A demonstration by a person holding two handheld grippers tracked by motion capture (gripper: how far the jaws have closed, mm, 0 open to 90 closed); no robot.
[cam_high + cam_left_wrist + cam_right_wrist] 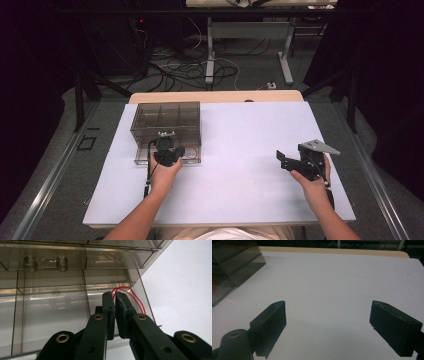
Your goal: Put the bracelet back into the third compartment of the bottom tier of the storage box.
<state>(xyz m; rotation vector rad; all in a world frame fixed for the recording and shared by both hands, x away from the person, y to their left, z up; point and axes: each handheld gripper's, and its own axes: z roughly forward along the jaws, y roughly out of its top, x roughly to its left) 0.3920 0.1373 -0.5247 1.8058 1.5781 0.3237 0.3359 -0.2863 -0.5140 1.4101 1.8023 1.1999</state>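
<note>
left claw (115, 296), thin looped red wire (130, 293)

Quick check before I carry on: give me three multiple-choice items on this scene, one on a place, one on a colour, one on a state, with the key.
1. Where on the white table top does the clear compartment box stand?
A. far left part
B. centre
C. near right corner

2. What colour is the thin wire in the box?
A. blue
B. red
C. green

3. How do the right gripper jaws stand?
A. wide apart, nothing between
C. closed on a cable
B. shut together

Key: 1 A, the high view shows it at the left, by the left gripper. 2 B, red loops show past the closed left jaws. 3 A, the right gripper view shows bare table between its jaws.
</note>
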